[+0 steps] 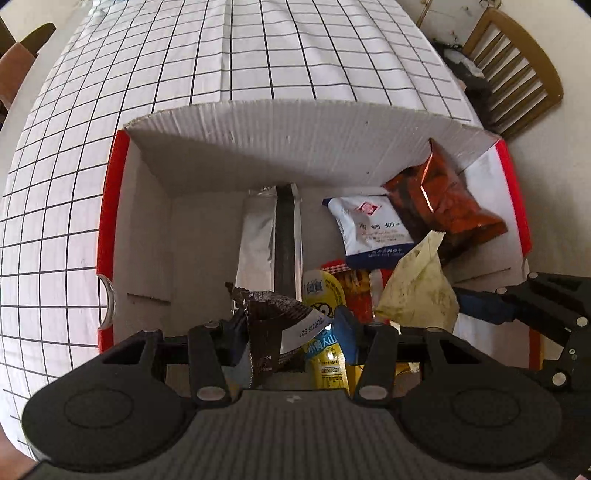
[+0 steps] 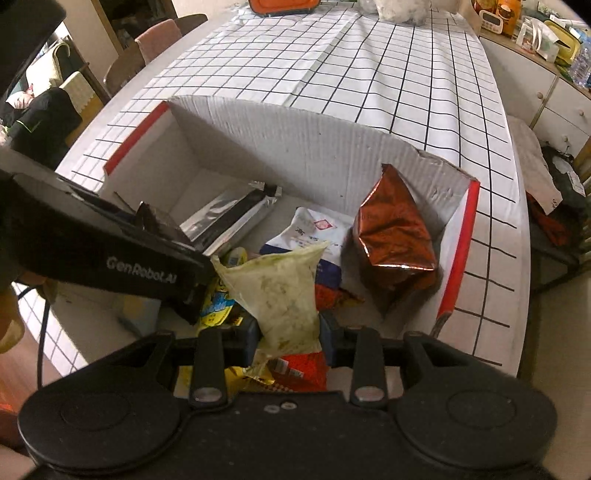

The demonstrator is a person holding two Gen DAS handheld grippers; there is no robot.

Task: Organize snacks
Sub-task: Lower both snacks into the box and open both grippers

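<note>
A white cardboard box [image 1: 280, 147] with red edges stands on the checked tablecloth. Both grippers reach down into it. My left gripper [image 1: 288, 326] is shut on a dark brown snack packet [image 1: 273, 317] with a white label, held just above the box floor. My right gripper [image 2: 288, 330] is shut on a pale yellow-green packet [image 2: 280, 291], also seen in the left wrist view [image 1: 417, 291]. Lying in the box [image 2: 295, 147] are a silver packet [image 1: 262, 236], a white and blue packet [image 1: 369, 229], a red-brown foil bag [image 2: 391, 229] and a yellow packet [image 1: 323, 295].
The left part of the box floor [image 1: 147, 258] is bare. A wooden chair [image 1: 517, 74] stands past the table's right edge. An orange case [image 2: 284, 7] sits at the table's far end. A white cabinet [image 2: 546, 96] is on the right and more chairs [image 2: 155, 40] on the left.
</note>
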